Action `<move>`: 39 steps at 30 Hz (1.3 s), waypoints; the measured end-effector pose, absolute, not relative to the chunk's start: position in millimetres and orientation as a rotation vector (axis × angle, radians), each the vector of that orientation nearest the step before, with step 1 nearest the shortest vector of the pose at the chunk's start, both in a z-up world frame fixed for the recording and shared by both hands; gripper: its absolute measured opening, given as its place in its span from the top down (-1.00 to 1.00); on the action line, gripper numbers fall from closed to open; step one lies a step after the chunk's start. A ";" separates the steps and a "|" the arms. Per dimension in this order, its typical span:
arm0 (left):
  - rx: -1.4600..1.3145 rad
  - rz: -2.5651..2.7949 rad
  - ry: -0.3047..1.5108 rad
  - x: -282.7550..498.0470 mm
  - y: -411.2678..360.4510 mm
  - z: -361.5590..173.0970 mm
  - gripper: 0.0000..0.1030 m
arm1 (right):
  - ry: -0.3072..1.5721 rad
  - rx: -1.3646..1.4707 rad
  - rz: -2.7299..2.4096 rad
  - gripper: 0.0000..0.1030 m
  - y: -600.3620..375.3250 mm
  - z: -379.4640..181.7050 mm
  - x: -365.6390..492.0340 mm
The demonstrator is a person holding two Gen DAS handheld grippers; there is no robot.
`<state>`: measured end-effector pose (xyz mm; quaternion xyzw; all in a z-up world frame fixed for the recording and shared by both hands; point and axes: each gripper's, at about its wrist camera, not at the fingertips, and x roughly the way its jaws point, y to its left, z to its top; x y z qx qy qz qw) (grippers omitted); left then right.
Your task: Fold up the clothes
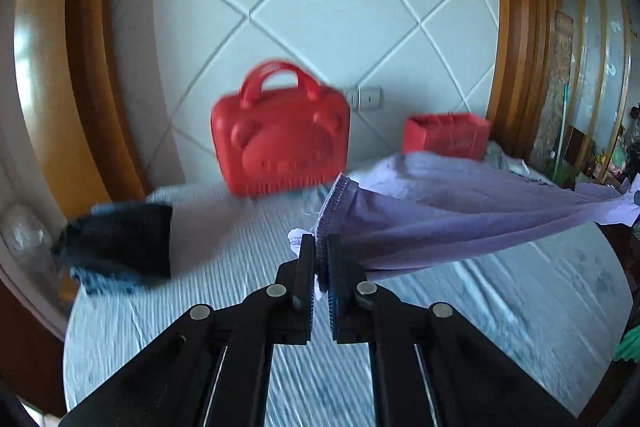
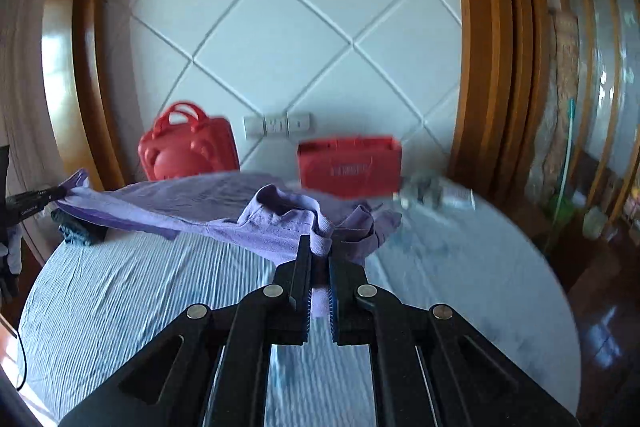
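Purple garment (image 1: 452,211) stretched above bed between left gripper (image 1: 321,247) and right gripper (image 2: 320,247), both clamped on fabric.

Padded headboard wall (image 1: 320,7), pale, diamond-quilted, framed by glossy wooden columns (image 1: 516,27). Wall sockets (image 2: 278,125) low on padding. Bed (image 2: 120,287) under blue-white striped sheet. Red plastic case (image 1: 280,135) and red paper bag (image 2: 350,165) against headboard. Dark polished floor (image 2: 600,327) at right reflects daylight.
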<state>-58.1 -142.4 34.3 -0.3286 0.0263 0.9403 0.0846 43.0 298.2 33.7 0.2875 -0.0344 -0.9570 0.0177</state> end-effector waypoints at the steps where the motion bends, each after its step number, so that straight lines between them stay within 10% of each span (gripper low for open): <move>1: -1.057 2.782 0.061 -49.0 -145.3 8.5 0.91 | -0.160 0.970 -2.953 0.89 300.1 11.8 51.4; 9: -1.218 2.732 0.055 -26.7 -142.2 -43.3 0.92 | -0.301 1.191 -2.915 0.89 308.3 -50.0 62.8; 30: -0.315 2.881 0.176 40.4 -136.2 257.1 0.91 | 0.116 0.269 -3.167 0.89 287.1 253.4 57.7; 35: -0.504 2.916 0.189 -14.1 -136.0 238.9 0.88 | 0.196 0.212 -3.133 0.90 277.9 307.2 27.6; 39: -0.815 2.947 0.240 -95.9 -128.7 163.9 0.87 | 0.198 0.476 -3.079 0.90 279.0 229.3 -69.2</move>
